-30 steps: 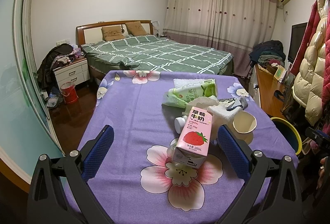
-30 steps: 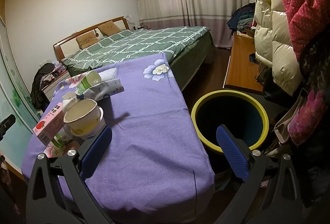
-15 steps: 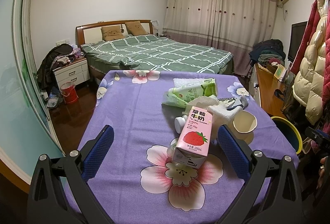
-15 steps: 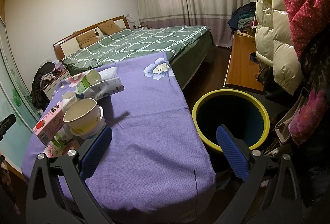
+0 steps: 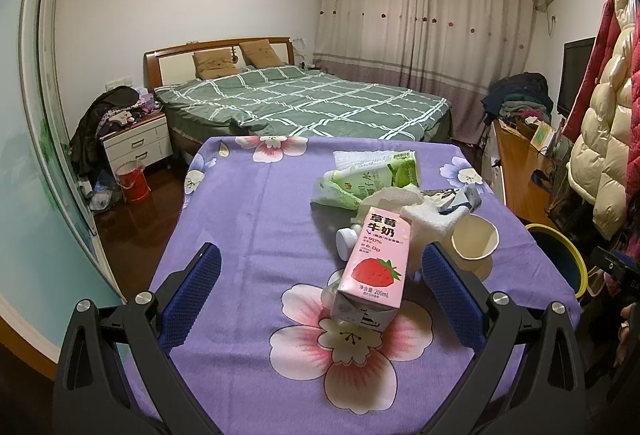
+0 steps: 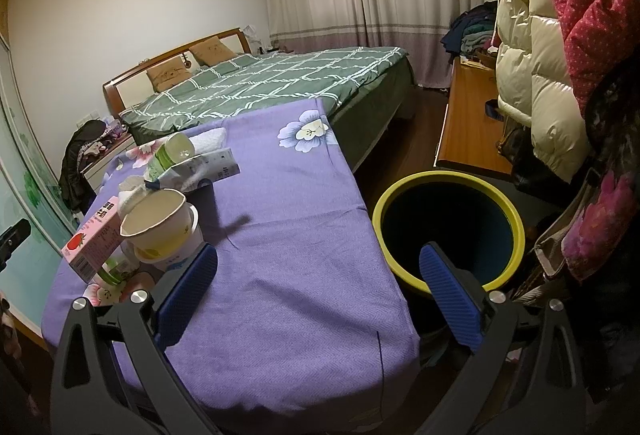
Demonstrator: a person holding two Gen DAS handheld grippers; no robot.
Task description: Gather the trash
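Almost nothing has moved since the earlier pictures: both tools hang in the same spots, and the trash lies where it was.

The left tool (image 5: 320, 289) hovers low over the near end of the surface (image 5: 248, 203), which wears a purple cloth with big flowers. Its blue pads are wide apart and hold nothing. Between them, a little ahead, lies a pink strawberry milk carton (image 5: 372, 267), tipped up on top of other trash. Just right of it sits a paper cup (image 5: 474, 241), open side up. Behind the carton are crumpled white tissues (image 5: 428, 219), a small white bottle cap (image 5: 345, 238) and a green drink carton (image 5: 384, 175) lying on its side.

The right tool (image 6: 318, 293) hangs over the right edge of the surface (image 6: 304, 203). Its pads are also wide apart and empty. Its right pad is over a round trash bin (image 6: 448, 179) with a yellow rim, which stands on the floor just beside the surface. The bin looks dark inside. The paper cup (image 6: 154, 223) and the pink carton (image 6: 94, 239) show just left of this tool.

A bed with a green checked cover (image 5: 312, 103) is behind the surface.
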